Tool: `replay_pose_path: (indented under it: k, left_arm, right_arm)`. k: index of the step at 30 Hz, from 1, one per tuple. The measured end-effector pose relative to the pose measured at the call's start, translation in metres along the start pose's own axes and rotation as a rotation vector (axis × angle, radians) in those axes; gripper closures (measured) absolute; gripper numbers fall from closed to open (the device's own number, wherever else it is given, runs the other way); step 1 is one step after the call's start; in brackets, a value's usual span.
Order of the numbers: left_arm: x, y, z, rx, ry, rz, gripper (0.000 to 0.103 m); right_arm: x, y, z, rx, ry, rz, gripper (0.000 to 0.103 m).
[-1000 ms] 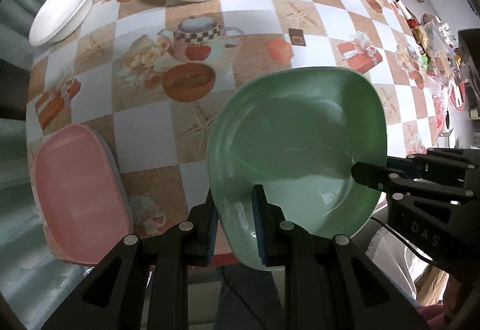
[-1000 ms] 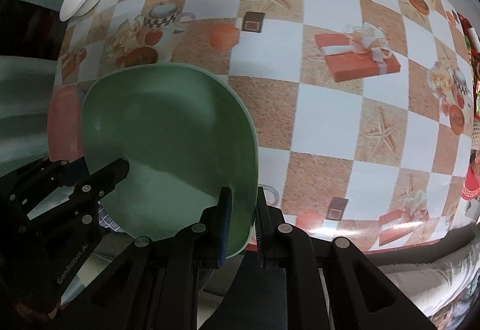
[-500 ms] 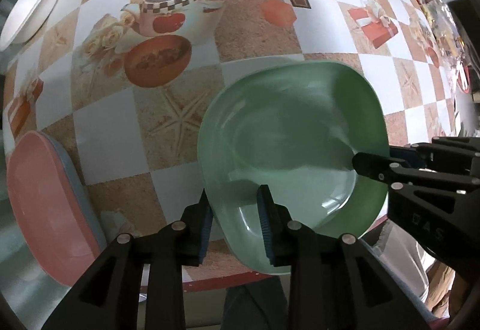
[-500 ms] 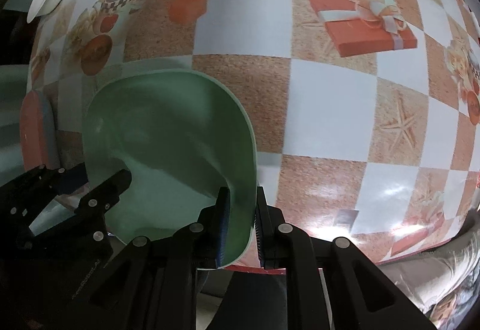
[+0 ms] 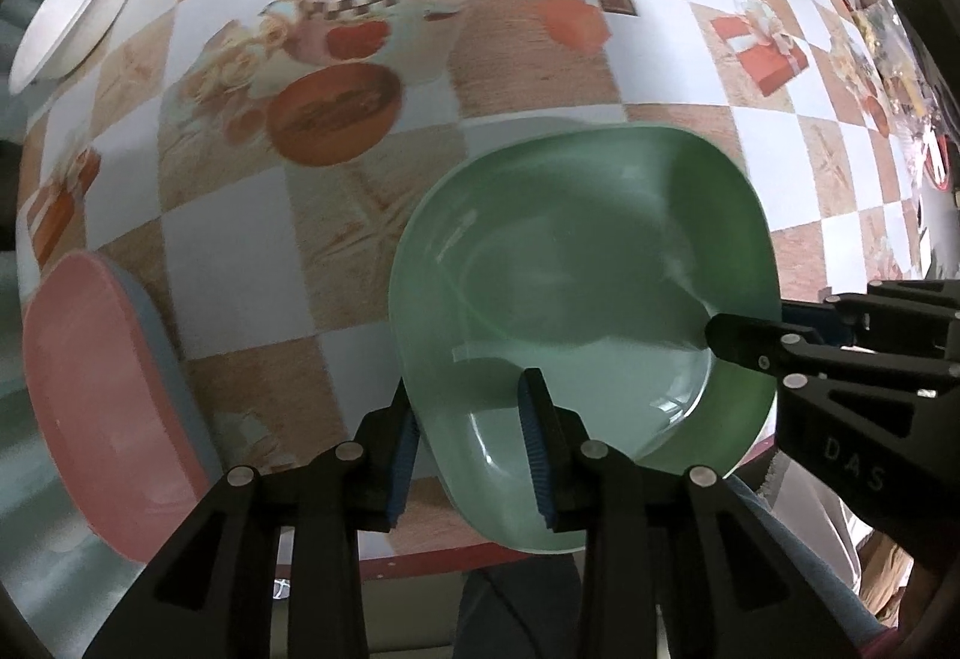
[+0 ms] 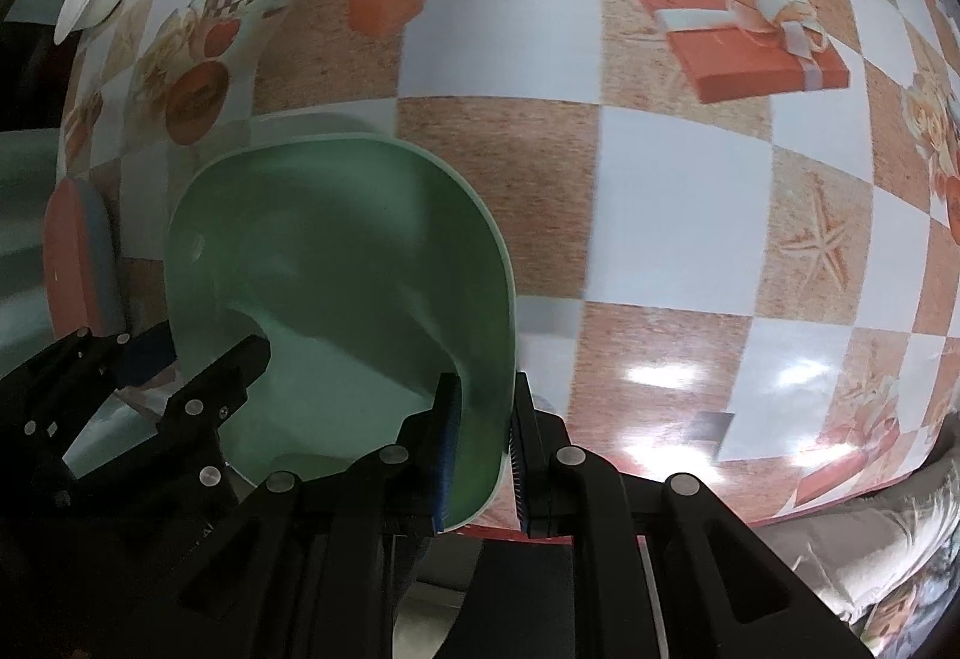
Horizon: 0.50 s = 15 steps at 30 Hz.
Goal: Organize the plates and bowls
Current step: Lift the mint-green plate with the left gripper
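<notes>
**Green plate at the near edge**

Green plate sits low over the checkered surface, at its near edge, partly overhanging it. My right gripper is clenched on the plate's rim, one of its fingers inside and one outside. My left gripper straddles the opposite rim, and its fingers are spreading apart with the rim between them. A pink plate lies stacked at the left edge. Two white bowls rest toward the far side.
</notes>
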<state>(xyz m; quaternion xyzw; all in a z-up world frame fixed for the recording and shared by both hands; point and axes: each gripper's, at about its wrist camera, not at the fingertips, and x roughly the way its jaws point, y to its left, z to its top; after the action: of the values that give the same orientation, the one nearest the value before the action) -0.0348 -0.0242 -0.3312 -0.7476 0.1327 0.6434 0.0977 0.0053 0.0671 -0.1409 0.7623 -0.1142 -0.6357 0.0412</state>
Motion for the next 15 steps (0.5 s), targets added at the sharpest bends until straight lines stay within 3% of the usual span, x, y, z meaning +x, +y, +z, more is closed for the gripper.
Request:
replay_pose_path:
  k: [10, 15]
  left_arm:
    - [-0.002, 0.052, -0.003, -0.055, -0.009, 0.002, 0.068]
    - [-0.003, 0.056, 0.000, -0.033, -0.019, 0.013, 0.067]
  right_arm:
    - [0.015, 0.046, 0.005, -0.071, 0.010, 0.013, 0.086]
    - [0.021, 0.057, 0.004, -0.079, 0.011, 0.001, 0.086]
